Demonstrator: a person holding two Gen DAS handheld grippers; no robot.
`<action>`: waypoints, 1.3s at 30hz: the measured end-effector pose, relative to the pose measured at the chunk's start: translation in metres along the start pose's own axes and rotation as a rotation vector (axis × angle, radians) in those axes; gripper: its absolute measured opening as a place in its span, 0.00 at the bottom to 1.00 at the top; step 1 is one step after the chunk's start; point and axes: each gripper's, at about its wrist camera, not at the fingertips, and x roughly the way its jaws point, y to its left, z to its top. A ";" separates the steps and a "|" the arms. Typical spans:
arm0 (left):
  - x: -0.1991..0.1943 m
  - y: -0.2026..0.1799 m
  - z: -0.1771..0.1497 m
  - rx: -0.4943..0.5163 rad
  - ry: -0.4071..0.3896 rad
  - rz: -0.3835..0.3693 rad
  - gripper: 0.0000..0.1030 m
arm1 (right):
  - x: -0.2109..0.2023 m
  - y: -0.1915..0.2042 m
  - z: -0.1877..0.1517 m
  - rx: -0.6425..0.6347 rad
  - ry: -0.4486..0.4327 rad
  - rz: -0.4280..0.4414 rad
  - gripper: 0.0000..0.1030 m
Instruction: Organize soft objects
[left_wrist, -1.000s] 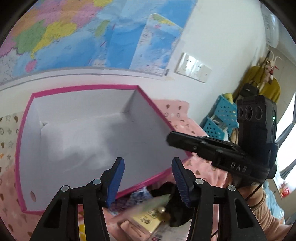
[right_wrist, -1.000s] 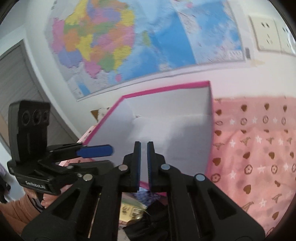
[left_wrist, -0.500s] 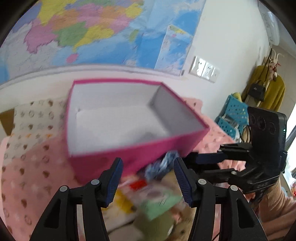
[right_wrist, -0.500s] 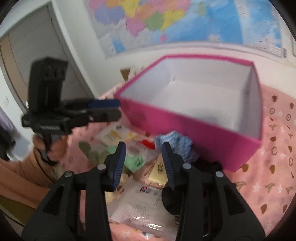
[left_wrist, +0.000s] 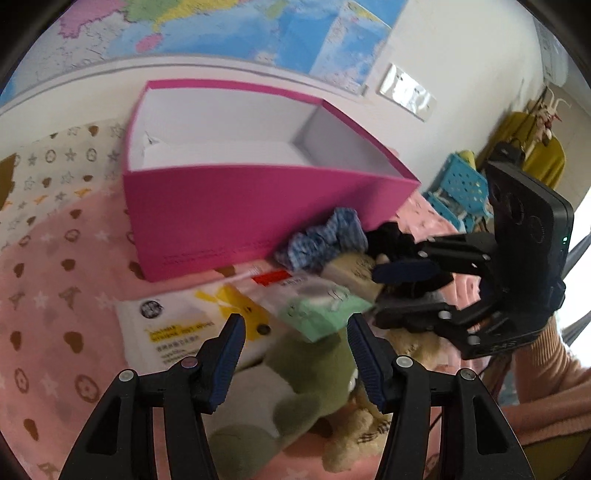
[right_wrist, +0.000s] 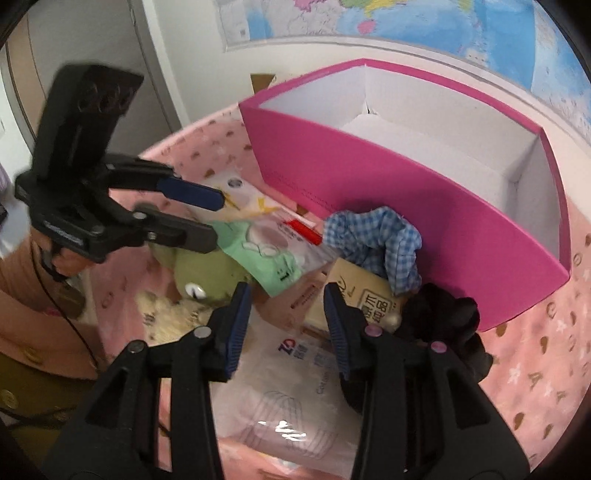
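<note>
An empty pink box (left_wrist: 229, 206) with a white inside (right_wrist: 424, 147) stands on the pink blanket. In front of it lies a pile: a blue checked cloth (left_wrist: 325, 236) (right_wrist: 376, 240), a green tissue pack (left_wrist: 321, 310) (right_wrist: 269, 254), a green plush toy (left_wrist: 306, 373) (right_wrist: 203, 273), a black cloth (right_wrist: 447, 325), a white-and-yellow pack (left_wrist: 192, 321) and a white pack (right_wrist: 295, 398). My left gripper (left_wrist: 295, 332) is open above the green pack and plush. My right gripper (right_wrist: 288, 306) is open above the pile, empty.
A tan carton (right_wrist: 362, 295) lies under the checked cloth. A wall map (left_wrist: 258, 33) hangs behind the box. Blue baskets (left_wrist: 458, 192) stand at the far right. The pink patterned blanket (left_wrist: 48, 295) spreads to the left.
Both grippers have pulled back and tilted down from the box to the pile in front of it. My right gripper went from shut to open.
</note>
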 end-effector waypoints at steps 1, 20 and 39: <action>0.002 -0.001 0.000 0.006 0.005 0.000 0.57 | 0.004 0.002 0.001 -0.022 0.004 -0.024 0.42; 0.008 0.014 0.020 0.102 -0.007 0.036 0.58 | 0.029 -0.006 0.034 -0.065 -0.134 0.021 0.22; -0.033 -0.036 0.075 0.213 -0.170 -0.099 0.51 | -0.083 -0.042 0.045 0.118 -0.390 0.178 0.12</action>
